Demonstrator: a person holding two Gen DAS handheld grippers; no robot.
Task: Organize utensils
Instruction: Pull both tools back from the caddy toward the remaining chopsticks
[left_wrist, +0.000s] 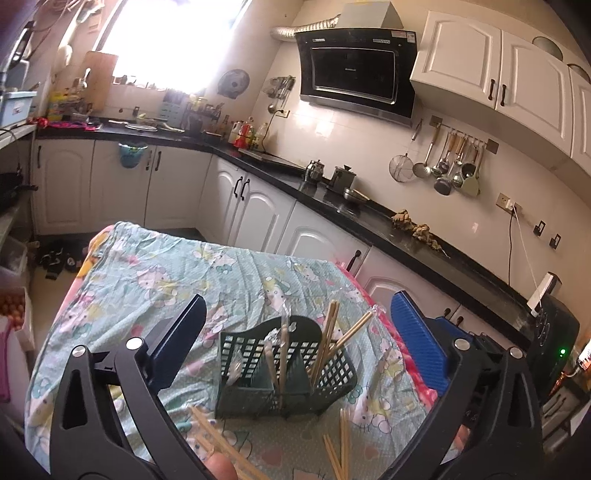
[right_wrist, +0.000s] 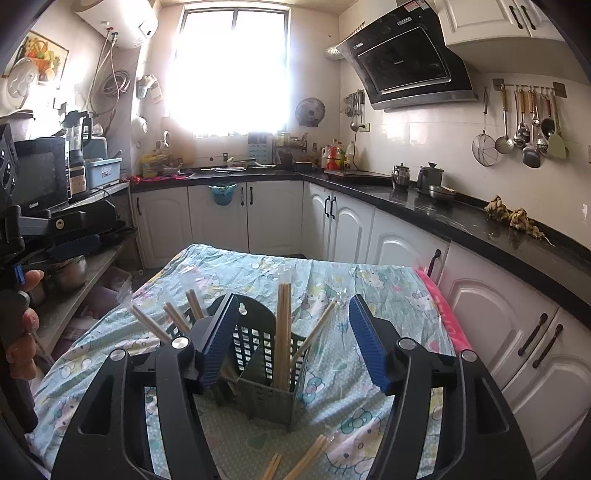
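Observation:
A dark green slotted utensil basket (left_wrist: 284, 373) (right_wrist: 258, 354) stands on the table's cartoon-cat cloth (left_wrist: 147, 280) (right_wrist: 369, 288). Wooden chopsticks (left_wrist: 328, 339) (right_wrist: 283, 332) stand upright in its compartments, and some lean out to one side (right_wrist: 177, 317). Loose chopsticks (left_wrist: 341, 443) (right_wrist: 306, 458) lie on the cloth in front of the basket. My left gripper (left_wrist: 299, 301) is open wide above the basket, with nothing touching its pads. My right gripper (right_wrist: 294, 301) is open just behind the basket; the upright chopsticks show between its fingers, but the pads do not touch them.
A black countertop (right_wrist: 443, 214) over white cabinets runs along the right and back. Ladles hang on a wall rail (right_wrist: 528, 122). A shelf with a microwave (right_wrist: 40, 173) and a pot stands on the left. A person's hand (right_wrist: 26, 321) grips the left tool. A pink cloth (right_wrist: 443, 310) edges the table's right side.

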